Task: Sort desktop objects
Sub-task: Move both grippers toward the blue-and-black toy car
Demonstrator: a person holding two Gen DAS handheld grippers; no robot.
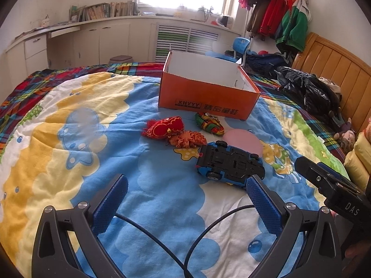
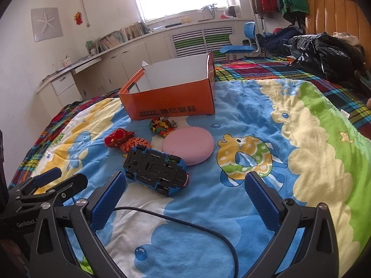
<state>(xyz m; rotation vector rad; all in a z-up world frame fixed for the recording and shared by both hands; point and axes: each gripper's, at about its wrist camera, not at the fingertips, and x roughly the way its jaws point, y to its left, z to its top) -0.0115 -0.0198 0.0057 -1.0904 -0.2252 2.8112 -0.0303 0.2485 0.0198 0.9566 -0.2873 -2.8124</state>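
An open orange shoebox (image 1: 204,97) (image 2: 171,99) stands on the quilt. In front of it lie a red embroidered pouch (image 1: 165,126) (image 2: 117,136), an orange jointed toy (image 1: 187,139) (image 2: 135,143), a green-red striped toy (image 1: 208,120) (image 2: 162,125), a pink round disc (image 1: 243,140) (image 2: 189,144) and a blue toy car (image 1: 229,162) (image 2: 155,169) lying upside down. My left gripper (image 1: 187,185) is open and empty, just short of the car. My right gripper (image 2: 185,183) is open and empty, with the car by its left finger.
A cartoon quilt (image 1: 92,139) covers the bed over a plaid sheet. A black jacket (image 1: 308,88) lies by the wooden headboard (image 1: 336,58). Black cables (image 1: 162,236) trail below the grippers. The other gripper shows at the right edge (image 1: 331,185) and left edge (image 2: 46,185).
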